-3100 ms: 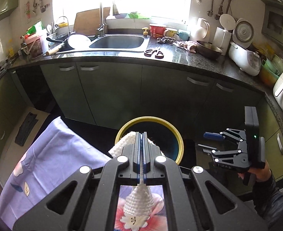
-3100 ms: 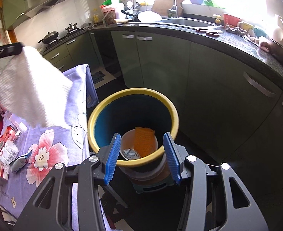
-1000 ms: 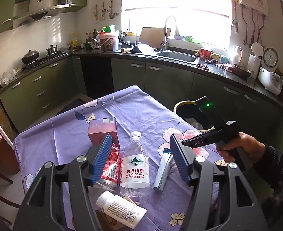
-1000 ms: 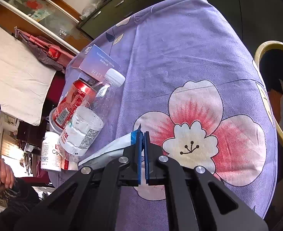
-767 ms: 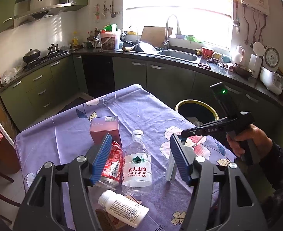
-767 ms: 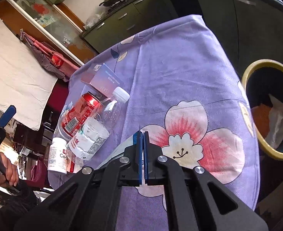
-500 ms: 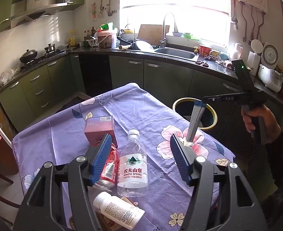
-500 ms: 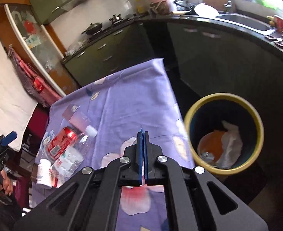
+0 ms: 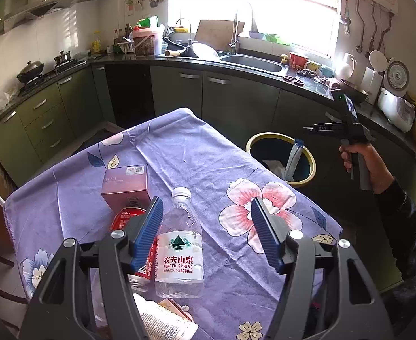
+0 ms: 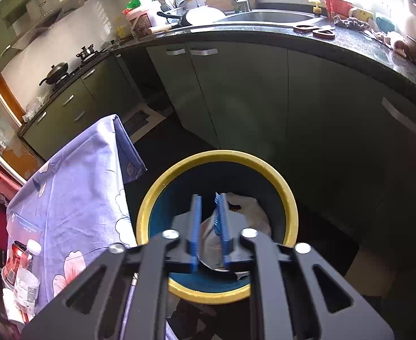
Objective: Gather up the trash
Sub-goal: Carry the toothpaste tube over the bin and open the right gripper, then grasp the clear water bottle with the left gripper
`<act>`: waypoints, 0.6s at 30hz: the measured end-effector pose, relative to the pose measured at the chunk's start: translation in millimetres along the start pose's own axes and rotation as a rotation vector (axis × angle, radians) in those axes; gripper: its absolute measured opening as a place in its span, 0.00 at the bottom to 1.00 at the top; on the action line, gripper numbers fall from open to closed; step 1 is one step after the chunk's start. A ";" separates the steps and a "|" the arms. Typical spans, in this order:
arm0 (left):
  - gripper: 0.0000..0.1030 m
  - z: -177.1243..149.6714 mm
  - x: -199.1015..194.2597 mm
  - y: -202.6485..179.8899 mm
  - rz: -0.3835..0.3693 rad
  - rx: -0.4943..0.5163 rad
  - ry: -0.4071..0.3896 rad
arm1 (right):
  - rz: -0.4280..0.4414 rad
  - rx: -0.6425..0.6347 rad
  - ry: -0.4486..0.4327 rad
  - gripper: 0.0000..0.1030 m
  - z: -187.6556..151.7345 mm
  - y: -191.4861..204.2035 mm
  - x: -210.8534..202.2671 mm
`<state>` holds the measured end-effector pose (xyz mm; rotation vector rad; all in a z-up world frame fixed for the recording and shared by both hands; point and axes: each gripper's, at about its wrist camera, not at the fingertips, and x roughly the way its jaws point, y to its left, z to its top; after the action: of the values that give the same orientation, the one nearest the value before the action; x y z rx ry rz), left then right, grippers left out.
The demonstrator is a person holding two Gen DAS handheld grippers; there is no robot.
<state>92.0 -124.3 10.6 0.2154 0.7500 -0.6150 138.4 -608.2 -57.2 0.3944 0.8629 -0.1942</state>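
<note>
The flat white-and-blue tube [image 9: 292,157] drops over my yellow-rimmed dark bin [image 10: 157,195] as my right gripper [image 10: 208,221] opens; left gripper [image 9: 206,233], spread, brackets the clear plastic water bottle [image 9: 179,243].

One water bottle [image 9: 179,243], one red can [image 9: 128,218], one pink box [image 9: 124,184], one bin [image 9: 307,164].

Table [image 9: 179,153] draped in a purple cloth printed with large flowers. Lying directly on it, grouped at the near left: a pink carton [image 9: 124,188] standing upright; a red drink can [image 9: 128,218] on its side, just in front of the carton; a clear water bottle [image 9: 179,243] on its side, cap pointing away, touching the can; and a white bottle [image 9: 162,321] at the near edge. The right half of the cloth is bare.
</note>
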 end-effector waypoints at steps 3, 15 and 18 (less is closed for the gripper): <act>0.63 2.4 10.3 4.5 -0.015 -0.019 0.044 | 0.018 0.010 -0.008 0.33 -4.7 -2.4 1.5; 0.63 -4.8 76.4 10.1 -0.067 -0.064 0.358 | 0.118 -0.035 0.023 0.35 -28.7 16.0 -9.4; 0.63 -9.4 88.4 12.4 -0.029 -0.060 0.419 | 0.129 -0.046 0.028 0.36 -33.9 19.6 -11.7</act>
<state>144.1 -149.9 -57.9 0.2827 1.1759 -0.5797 113.6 -576.3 -62.9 0.4090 0.8643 -0.0495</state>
